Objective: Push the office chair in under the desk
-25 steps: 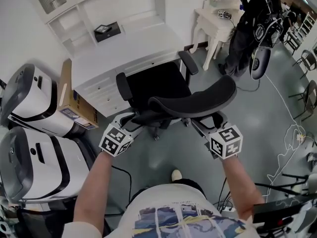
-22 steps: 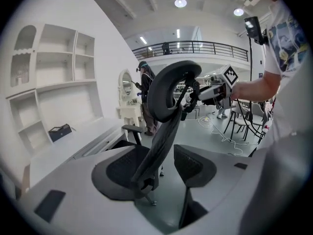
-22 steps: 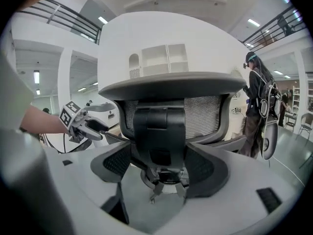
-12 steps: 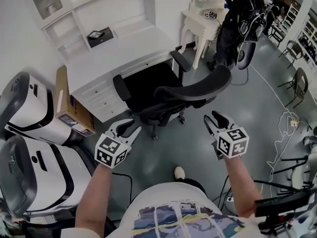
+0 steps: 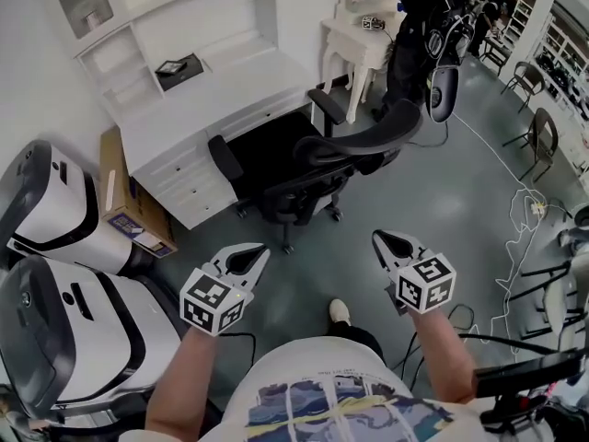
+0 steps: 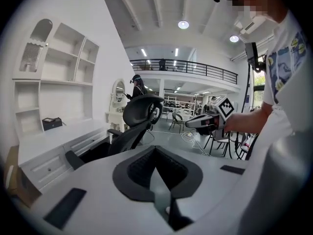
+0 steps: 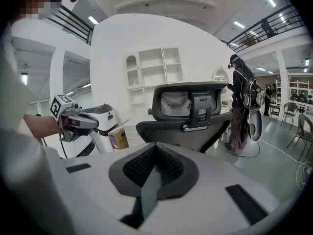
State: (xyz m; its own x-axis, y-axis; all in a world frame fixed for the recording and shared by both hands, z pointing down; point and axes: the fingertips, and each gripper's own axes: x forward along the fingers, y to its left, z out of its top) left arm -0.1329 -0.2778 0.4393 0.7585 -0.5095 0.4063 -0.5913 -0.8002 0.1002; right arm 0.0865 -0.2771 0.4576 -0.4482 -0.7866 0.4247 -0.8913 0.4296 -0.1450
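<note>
The black office chair (image 5: 304, 168) stands at the white desk (image 5: 221, 90), its seat partly under the desktop and its backrest (image 5: 368, 141) toward me. My left gripper (image 5: 263, 251) and right gripper (image 5: 376, 238) hang over the grey floor a good way short of the chair, touching nothing. Both are shut and empty. In the left gripper view the closed jaws (image 6: 155, 150) point toward the chair (image 6: 139, 114), with the right gripper (image 6: 205, 122) off to the side. In the right gripper view the backrest (image 7: 190, 106) faces the closed jaws (image 7: 155, 148).
Two large white machines (image 5: 55, 201) and a cardboard box (image 5: 124, 191) stand left of the desk. A person in dark clothes (image 5: 433, 26) stands by a small white table (image 5: 359, 40). Cables (image 5: 525, 238) lie on the floor at right.
The chair has rolled away from me toward the desk. Both grippers have come off the backrest and drawn back, and their jaws have closed.
</note>
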